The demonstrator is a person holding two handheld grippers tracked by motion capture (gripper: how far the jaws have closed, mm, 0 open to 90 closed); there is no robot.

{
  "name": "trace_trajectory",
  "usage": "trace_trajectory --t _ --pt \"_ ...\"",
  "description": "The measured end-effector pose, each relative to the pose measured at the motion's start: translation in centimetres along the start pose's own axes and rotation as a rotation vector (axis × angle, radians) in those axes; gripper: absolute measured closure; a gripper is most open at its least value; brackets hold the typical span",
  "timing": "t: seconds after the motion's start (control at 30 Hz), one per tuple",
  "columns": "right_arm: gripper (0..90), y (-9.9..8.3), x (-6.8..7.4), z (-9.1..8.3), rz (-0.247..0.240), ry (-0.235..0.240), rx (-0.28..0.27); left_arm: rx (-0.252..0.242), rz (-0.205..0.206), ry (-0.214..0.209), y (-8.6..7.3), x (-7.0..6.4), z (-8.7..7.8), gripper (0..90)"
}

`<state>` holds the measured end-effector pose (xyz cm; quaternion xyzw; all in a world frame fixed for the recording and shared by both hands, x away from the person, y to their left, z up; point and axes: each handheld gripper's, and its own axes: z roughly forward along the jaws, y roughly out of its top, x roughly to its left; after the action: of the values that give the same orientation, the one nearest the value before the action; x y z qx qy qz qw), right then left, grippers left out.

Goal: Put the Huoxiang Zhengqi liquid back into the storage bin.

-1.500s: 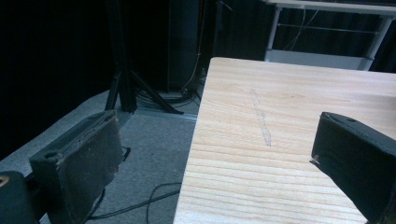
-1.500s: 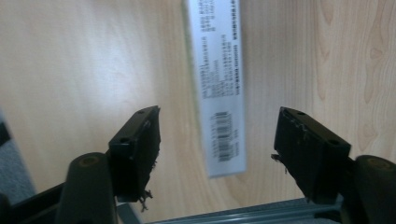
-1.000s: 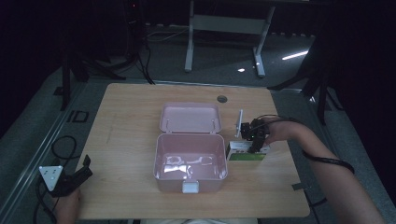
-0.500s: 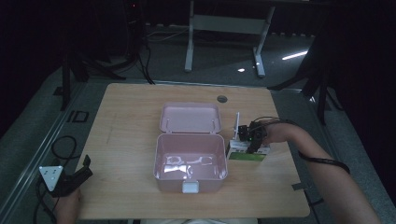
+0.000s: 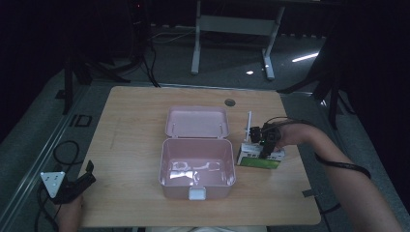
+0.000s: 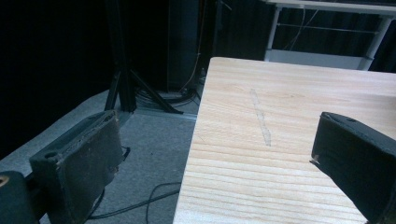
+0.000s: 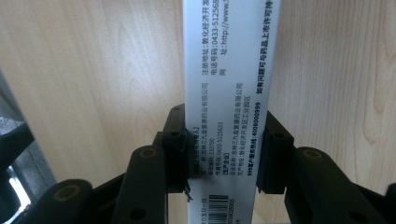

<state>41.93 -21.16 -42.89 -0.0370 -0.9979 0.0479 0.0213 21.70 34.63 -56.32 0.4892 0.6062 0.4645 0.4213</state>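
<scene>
Two jaws of right gripper clamping white carton, beside pink box

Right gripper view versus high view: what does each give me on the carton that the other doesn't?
Right gripper view alone: the carton sits between the right tool jaws, both pressed against its sides, with printed text and a barcode legible.

High view alone: the carton lies on the table just right of the open pink box, and the left tool hangs open off the table's near left corner.

Both: the right tool shut on the carton over the wooden tabletop.
</scene>
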Motion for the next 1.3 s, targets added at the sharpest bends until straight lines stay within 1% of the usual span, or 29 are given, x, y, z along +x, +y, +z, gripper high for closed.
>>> trace_trajectory --t 0.13,0.2,0.27,0.43,0.57,0.6,0.63,0.67,0.8,0.9,1.1,1.17,1.23,1.3 --pt "61.9 -0.5 0.6 -1.3 0.014 0.006 0.002 0.000 -0.001 0.002 0.0 0.0 0.0 2.1" --pt "61.9 -0.7 0.9 -2.1 0.017 0.023 0.009 0.000 -0.002 0.002 0.0 0.0 0.0 2.1" --pt "61.8 -0.9 1.3 -2.8 0.020 0.029 0.014 0.000 -0.002 0.002 0.0 0.0 0.0 2.1" --pt "61.9 -1.5 2.2 -4.9 0.032 0.025 0.012 0.001 -0.002 0.004 0.0 0.0 0.0 2.1" --pt "61.9 -1.8 3.0 -6.4 0.040 0.021 0.024 0.001 -0.005 0.004 0.0 0.0 0.0 2.1" --pt "61.9 -1.8 3.0 -6.4 0.040 0.021 0.024 0.001 -0.005 0.004 0.0 0.0 0.0 2.1" --pt "61.8 -1.9 3.1 -6.8 0.040 0.021 0.025 0.003 -0.003 0.004 0.0 0.0 0.0 2.1" --pt "61.9 -2.0 3.5 -7.6 0.044 0.022 0.024 0.002 -0.003 0.004 0.0 0.0 0.0 2.1" --pt "61.9 -2.0 4.2 -9.4 0.038 0.021 -0.002 0.003 -0.005 0.004 0.0 0.0 0.0 2.1" --pt "61.9 -1.8 4.8 -10.7 0.036 0.005 -0.017 0.004 -0.003 0.004 0.0 0.0 0.0 2.1" --pt "61.9 -0.9 5.7 -12.7 0.036 -0.025 0.007 0.003 -0.006 0.002 0.0 0.0 0.0 2.1" --pt "61.9 -0.5 5.9 -13.2 0.034 -0.023 0.011 0.002 -0.007 0.001 0.0 0.1 0.0 2.1" --pt "61.9 -0.1 6.1 -13.7 0.028 -0.017 0.004 0.001 -0.007 0.000 0.0 0.1 0.0 2.1" --pt "61.9 0.6 6.4 -14.1 0.010 -0.011 -0.011 0.001 -0.007 0.001 0.0 0.1 0.0 2.1"
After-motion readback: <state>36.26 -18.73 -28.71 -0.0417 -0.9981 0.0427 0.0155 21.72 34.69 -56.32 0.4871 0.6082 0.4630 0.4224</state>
